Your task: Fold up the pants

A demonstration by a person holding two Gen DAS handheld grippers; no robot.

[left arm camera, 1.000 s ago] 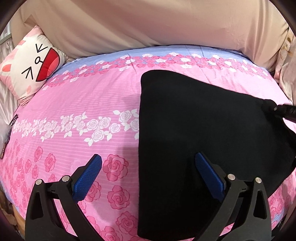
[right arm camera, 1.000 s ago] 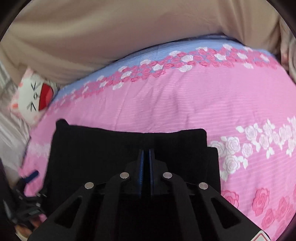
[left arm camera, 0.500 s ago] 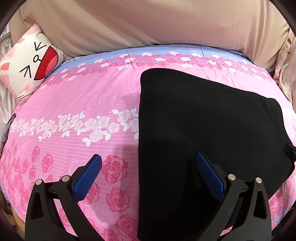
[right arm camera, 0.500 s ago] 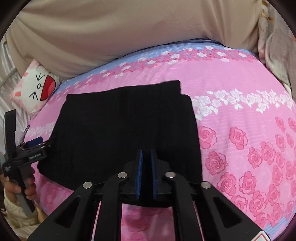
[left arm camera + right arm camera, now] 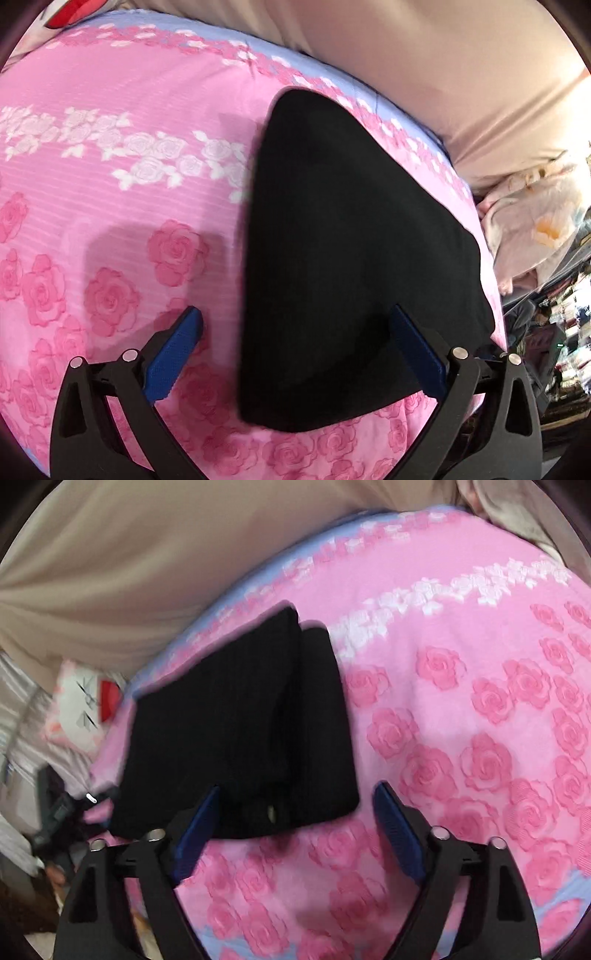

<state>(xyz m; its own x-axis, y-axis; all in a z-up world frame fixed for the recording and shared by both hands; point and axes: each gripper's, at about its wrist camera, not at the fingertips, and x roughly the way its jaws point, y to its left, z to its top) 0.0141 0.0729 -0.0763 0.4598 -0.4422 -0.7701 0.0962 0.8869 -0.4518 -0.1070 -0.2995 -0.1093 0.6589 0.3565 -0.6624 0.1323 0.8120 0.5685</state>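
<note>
Lying folded on the pink bedspread point(image 5: 110, 206), the black pants point(image 5: 351, 236) are looking soft, light and floppy, best pinched at a corner or hem. The left gripper point(image 5: 295, 354) is gaping empty; the right gripper point(image 5: 295, 830) is opening, holding nothing.

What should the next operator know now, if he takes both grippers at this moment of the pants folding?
Left gripper: open, holds nothing; one of its fingers is over the pink rose bedsheet, the other over the cloth.
Right gripper: fingers opening, nothing between them; it is apart from the cloth.
Black pants: lie flat on the bedsheet as a folded, layered rectangle, one layer edge showing on top.
Done: the pants are folded and let go.
Left: perhaps only to check or smooth the edges; I cannot tell whether one more fold is wanted.
</note>
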